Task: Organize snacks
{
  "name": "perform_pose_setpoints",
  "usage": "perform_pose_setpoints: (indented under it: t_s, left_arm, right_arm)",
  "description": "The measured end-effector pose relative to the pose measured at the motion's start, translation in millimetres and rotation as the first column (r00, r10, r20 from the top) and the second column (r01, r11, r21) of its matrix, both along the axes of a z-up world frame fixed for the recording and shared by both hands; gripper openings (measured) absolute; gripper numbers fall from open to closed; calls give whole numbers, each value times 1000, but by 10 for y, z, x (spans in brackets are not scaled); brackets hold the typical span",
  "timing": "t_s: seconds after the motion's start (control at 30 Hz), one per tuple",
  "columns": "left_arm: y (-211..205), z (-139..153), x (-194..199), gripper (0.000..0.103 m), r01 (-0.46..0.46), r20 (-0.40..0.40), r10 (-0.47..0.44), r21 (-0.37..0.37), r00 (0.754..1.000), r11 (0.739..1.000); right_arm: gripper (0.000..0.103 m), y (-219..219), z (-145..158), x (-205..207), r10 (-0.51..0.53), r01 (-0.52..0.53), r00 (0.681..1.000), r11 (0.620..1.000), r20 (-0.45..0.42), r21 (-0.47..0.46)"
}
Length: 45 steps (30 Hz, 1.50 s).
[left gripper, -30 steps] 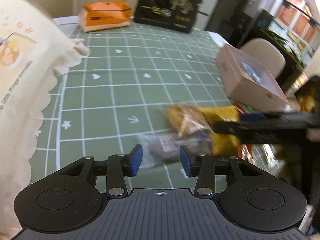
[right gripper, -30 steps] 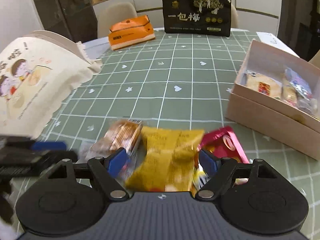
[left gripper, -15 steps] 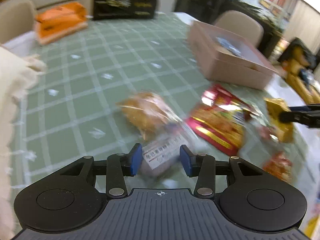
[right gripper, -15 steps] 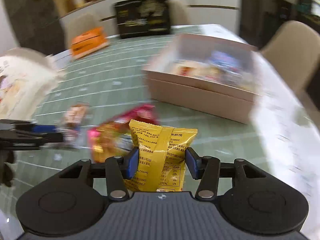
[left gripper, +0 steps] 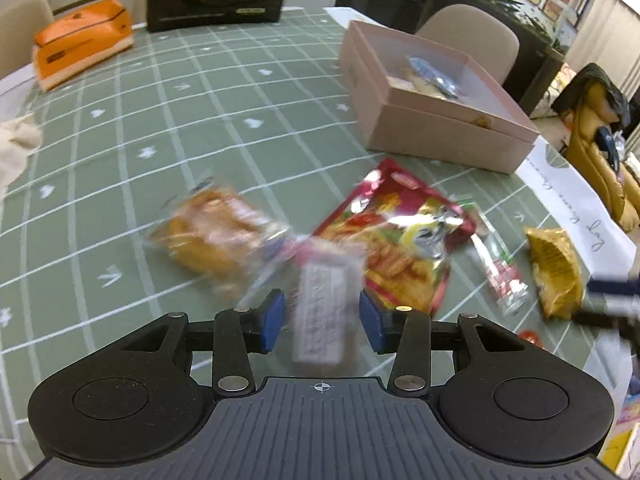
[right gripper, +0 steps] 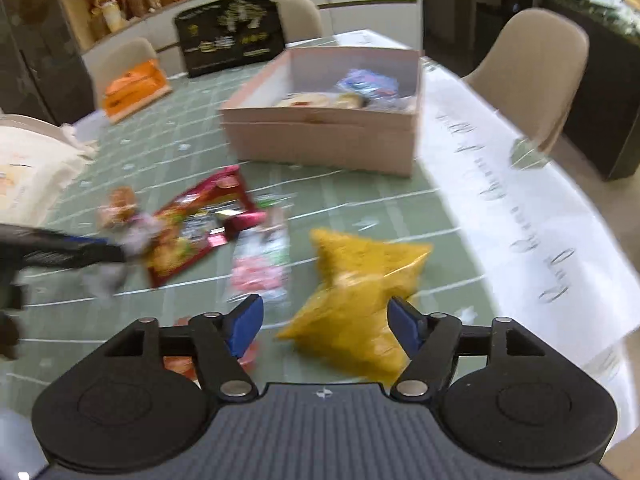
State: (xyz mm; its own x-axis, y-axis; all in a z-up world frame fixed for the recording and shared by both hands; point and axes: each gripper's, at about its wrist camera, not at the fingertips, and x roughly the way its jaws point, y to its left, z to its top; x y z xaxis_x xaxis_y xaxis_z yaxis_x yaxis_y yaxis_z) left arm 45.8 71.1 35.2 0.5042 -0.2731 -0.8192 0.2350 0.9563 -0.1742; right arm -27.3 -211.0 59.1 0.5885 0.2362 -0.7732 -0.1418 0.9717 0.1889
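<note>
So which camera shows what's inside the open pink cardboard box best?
The right wrist view: it looks into the open pink cardboard box from the front, showing several wrapped snacks, though blurred. The left wrist view sees it side-on, with fewer wrappers showing.

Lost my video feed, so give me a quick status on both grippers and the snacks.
Left gripper around a clear labelled packet, grip unclear. Right gripper just opened, yellow bag loose between its jaws. Pink box ahead, path clear.
</note>
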Motion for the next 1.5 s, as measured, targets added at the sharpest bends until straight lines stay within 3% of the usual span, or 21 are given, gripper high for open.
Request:
perform_pose_setpoints:
  t_s: [0.17, 0.27, 0.37, 0.47, 0.6, 0.8, 0.93, 1.0, 1.13, 1.27, 1.3, 1.4, 1.5]
  left_arm:
    - [-254, -4, -75, 44, 48, 14, -49, 67, 999, 997]
    - [-276, 3, -225, 44, 57, -2, -58, 95, 998, 994]
    - [-260, 0, -340, 44, 45, -10, -45, 116, 999, 992]
    - [-259, 6, -373, 44, 34, -17, -32, 117, 999, 993]
    - [-250, 10, -390, 48, 29, -22, -27, 111, 999, 993]
    - [-294, 3, -446, 43, 60, -22, -58, 117, 998, 991]
    - [-266, 44, -547, 42, 80, -3, -80, 35, 997, 996]
    - [-266, 202, -535, 42, 72, 27, -72, -18, 997, 997]
    - [-366, 869, -301, 42, 85, 193, -50, -178, 980, 980]
    - [-647, 1372, 209, 44, 98, 343, -6, -252, 939, 963]
    - [-730, 1437, 409, 49, 112, 368, -2, -278, 930, 954]
    - [-875, 1403, 1078, 45, 97, 282, 10, -363, 959, 927]
    - [-711, 1359, 1130, 45, 37, 259, 71, -391, 963, 920]
  right_arm:
    - [72, 407, -42, -201, 102, -99, 994, 994, -46, 54]
    - [72, 715, -146, -256, 148, -150, 988, 989, -52, -19]
    - [81, 915, -265, -214, 147, -154, 986, 982, -78, -105]
    - [83, 1038, -315, -195, 149, -159, 986, 972, -73, -170]
    - [72, 902, -251, -153, 164, -172, 983, 978, -77, -121]
    - [71, 456, 113, -105, 87, -87, 996, 994, 6, -63]
    - [71, 129, 365, -100, 6, -2, 997, 999, 78, -50]
    - [71, -1, 458, -131, -30, 37, 993, 998, 113, -53]
    - [71, -211, 565, -172, -90, 99, 984, 994, 156, -52]
    - [70, -370, 653, -165, -144, 152, 975, 988, 169, -35]
    - [70, -382, 674, -144, -154, 163, 973, 986, 173, -37]
    - [70, -369, 726, -65, -160, 174, 969, 983, 187, -60]
    - [70, -387, 779, -21, -166, 181, 968, 981, 189, -66]
